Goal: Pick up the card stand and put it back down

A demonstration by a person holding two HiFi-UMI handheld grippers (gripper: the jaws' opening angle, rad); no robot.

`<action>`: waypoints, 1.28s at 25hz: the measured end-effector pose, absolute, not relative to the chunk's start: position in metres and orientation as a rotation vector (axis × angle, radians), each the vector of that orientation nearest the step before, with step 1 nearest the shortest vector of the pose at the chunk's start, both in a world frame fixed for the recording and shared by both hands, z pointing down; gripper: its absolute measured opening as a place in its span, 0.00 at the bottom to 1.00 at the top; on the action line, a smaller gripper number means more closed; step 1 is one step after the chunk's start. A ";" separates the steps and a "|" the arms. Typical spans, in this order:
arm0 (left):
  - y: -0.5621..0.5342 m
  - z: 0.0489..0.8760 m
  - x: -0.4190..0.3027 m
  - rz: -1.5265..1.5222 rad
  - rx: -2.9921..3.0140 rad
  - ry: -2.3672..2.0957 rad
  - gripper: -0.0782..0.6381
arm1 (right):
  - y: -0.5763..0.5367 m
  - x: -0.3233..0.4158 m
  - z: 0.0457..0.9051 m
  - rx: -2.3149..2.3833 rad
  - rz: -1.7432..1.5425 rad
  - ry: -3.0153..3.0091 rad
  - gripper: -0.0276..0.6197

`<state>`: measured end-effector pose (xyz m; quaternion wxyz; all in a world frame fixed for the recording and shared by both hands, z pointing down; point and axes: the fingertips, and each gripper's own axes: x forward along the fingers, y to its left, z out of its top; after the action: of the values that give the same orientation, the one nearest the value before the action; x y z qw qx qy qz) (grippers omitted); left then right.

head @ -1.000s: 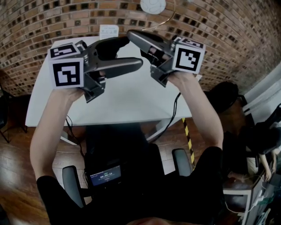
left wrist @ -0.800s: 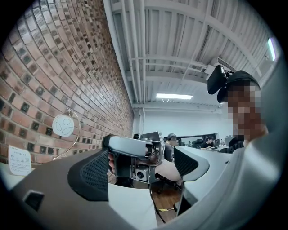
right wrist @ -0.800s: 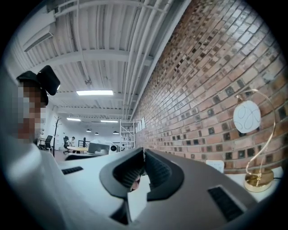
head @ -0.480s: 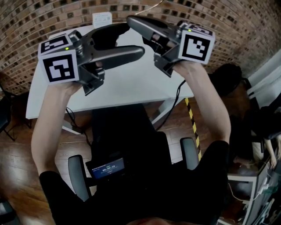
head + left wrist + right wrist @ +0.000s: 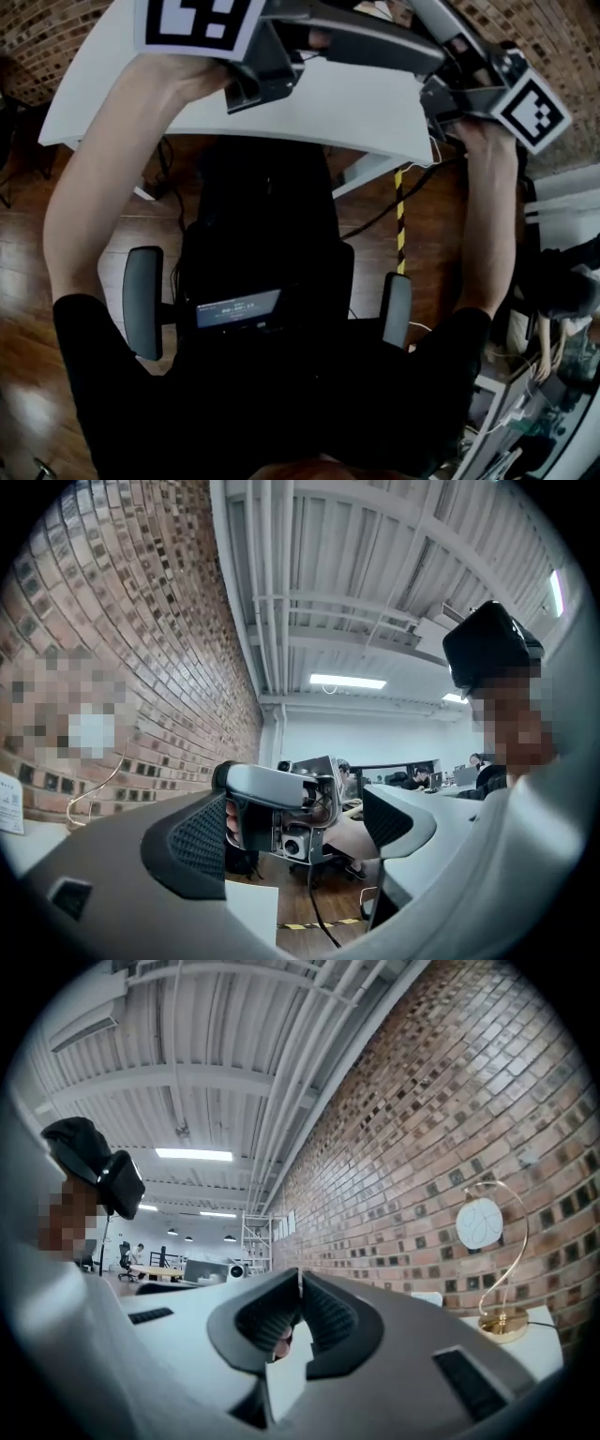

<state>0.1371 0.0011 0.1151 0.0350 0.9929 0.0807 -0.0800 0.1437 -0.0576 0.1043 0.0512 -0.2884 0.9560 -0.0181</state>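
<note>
The card stand (image 5: pixel 489 1258) is a gold wire loop holding a round white card. It rises from a gold base on the white table (image 5: pixel 539 1346), to the right of and beyond my right gripper (image 5: pixel 298 1321). That gripper is shut, its ribbed pads meeting with nothing between them. In the left gripper view only the stand's gold wire (image 5: pixel 92 797) shows, by the brick wall at the left. My left gripper (image 5: pixel 291 834) is open and empty, held in the air, with the right gripper seen beyond its gap. The head view shows both marker cubes (image 5: pixel 199 19) (image 5: pixel 534 108), not the stand.
A brick wall (image 5: pixel 450 1101) runs behind the table (image 5: pixel 356 103). A small white sign (image 5: pixel 7 803) stands by it. Below the table edge are chair armrests (image 5: pixel 142 300) (image 5: pixel 396 309), a lap device with a lit screen (image 5: pixel 239 307), a cable and striped floor tape (image 5: pixel 401 216).
The head view has swung down toward the lap. The table and both grippers have slid up to the picture's top edge, and the card stand has left that view. Both grippers sit further apart.
</note>
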 end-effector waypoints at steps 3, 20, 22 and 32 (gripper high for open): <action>0.006 0.116 0.137 -0.241 3.054 0.253 0.74 | -0.045 0.144 0.104 -0.851 -0.020 2.900 0.08; 0.031 0.118 0.137 -0.223 3.055 0.241 0.74 | -0.011 0.132 0.108 -0.763 0.048 2.852 0.06; 0.033 0.117 0.137 -0.222 3.056 0.240 0.74 | -0.011 0.133 0.106 -0.764 0.056 2.841 0.06; 0.093 0.156 0.133 -0.137 3.121 0.291 0.74 | 0.035 0.132 0.134 -0.698 0.059 2.842 0.06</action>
<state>0.1333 0.0925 0.1559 0.0021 0.9947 0.0928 -0.0435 0.1318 0.0348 0.1342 0.1071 -0.2373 0.9653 0.0202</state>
